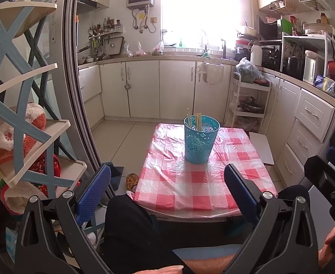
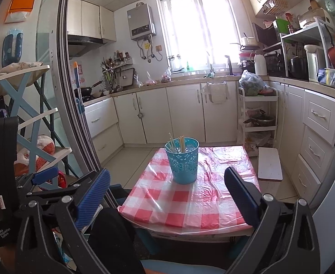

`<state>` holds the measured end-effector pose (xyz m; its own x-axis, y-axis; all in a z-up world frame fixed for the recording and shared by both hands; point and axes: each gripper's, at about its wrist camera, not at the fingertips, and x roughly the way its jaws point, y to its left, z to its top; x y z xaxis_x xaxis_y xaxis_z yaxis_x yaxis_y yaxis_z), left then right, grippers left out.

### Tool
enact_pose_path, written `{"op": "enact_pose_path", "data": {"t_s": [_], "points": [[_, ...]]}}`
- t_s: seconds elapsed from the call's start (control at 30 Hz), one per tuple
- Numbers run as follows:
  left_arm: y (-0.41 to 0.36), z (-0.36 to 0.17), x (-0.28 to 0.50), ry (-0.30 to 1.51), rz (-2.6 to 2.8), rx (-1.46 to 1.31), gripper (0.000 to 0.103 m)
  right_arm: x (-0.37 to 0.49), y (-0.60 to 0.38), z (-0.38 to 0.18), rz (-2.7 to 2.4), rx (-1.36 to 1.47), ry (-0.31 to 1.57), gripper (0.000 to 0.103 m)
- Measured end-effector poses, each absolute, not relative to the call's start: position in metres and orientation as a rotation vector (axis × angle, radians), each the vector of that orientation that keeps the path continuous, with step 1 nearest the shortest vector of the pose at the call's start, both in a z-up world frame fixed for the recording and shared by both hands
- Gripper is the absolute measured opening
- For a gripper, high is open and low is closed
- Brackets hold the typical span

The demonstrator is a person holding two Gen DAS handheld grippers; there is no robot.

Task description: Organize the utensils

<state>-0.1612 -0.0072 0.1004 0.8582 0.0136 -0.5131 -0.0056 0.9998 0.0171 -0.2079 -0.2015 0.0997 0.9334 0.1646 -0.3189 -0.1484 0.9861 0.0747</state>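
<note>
A person seated at a low surface (image 1: 213,196) in a home kitchen holds a tool in each hand, both drawn back to the near edge; at the lower left of each view a shelf rack (image 1: 19,118) stands outside the work; the left tool (image 1: 167,196) sits low in its own view with its blue fingers (image 1: 94,194) spread wide and nothing between them, released and apart from everything on the checked cloth; at the centre of both views a blue cup (image 1: 199,141) stands upright on the cloth, placed mid-surface, probably so either hand can reach it; the chopsticks (image 1: 198,119) are gathered inside it, tips rising just above the rim, leaning slightly against the wall; no loose utensils show on the cloth, which suggests the sorting is done or nearly so; the right tool (image 2: 167,196) is likewise released, fingers (image 2: 240,196) wide and empty, held back from the cup (image 2: 184,162); to the right of the surface a white board (image 2: 269,164) lies off its edge.
</note>
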Motion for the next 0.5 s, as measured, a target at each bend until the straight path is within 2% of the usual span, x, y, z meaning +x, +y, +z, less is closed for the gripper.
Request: {"op": "enact_pose_path", "data": {"t_s": [0.5], "points": [[-0.006,0.0979,-0.1612,0.545,0.013,0.014,0.095,-0.2046,-0.2009,0.0956,0.158,0.058,0.364,0.096]]}}
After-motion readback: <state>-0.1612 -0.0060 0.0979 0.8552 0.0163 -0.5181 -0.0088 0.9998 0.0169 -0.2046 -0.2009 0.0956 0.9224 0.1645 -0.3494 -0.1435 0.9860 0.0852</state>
